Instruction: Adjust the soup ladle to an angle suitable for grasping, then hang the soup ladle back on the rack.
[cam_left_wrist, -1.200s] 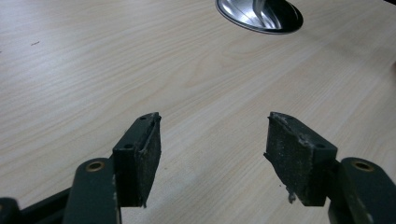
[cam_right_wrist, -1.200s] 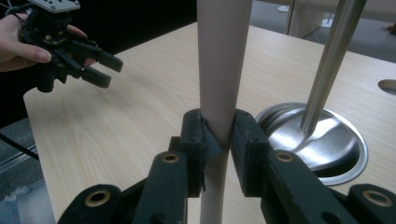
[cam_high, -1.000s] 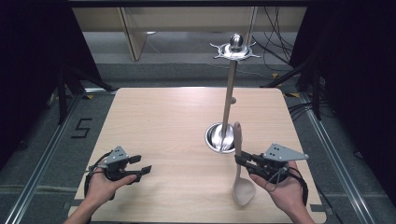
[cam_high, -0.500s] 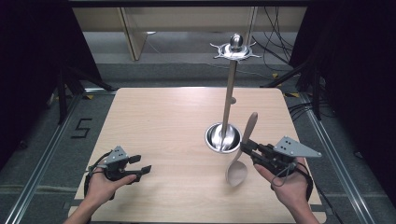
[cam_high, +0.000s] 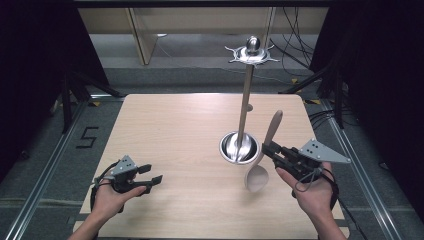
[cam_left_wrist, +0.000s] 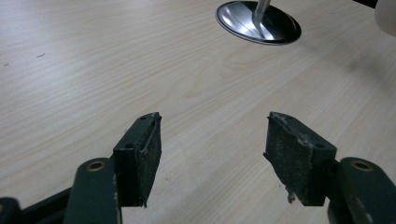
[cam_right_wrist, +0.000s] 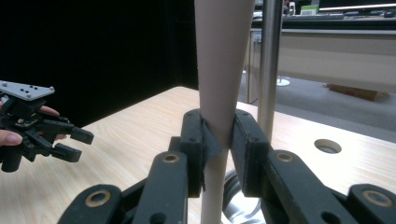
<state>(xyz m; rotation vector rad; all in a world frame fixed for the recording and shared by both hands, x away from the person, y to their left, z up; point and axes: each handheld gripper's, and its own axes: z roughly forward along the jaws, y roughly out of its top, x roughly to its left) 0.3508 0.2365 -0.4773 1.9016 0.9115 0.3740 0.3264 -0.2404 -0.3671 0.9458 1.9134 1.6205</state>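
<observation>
Spoon (cam_high: 265, 150) clamped in right tongs (cam_high: 268, 149); left tongs (cam_high: 151, 174) agape.

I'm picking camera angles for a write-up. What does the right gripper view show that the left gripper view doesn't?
Right gripper view alone: its tool clamped on a wooden spoon handle, the stand's upright pole, and the left hand's tool farther off. Left gripper view alone: its own pads spread wide, nothing between them, and the stand's shiny round base seen whole. Both: the light wooden table.

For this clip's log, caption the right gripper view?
Right gripper clamps a beige spoon handle beside the steel stand pole.
</observation>
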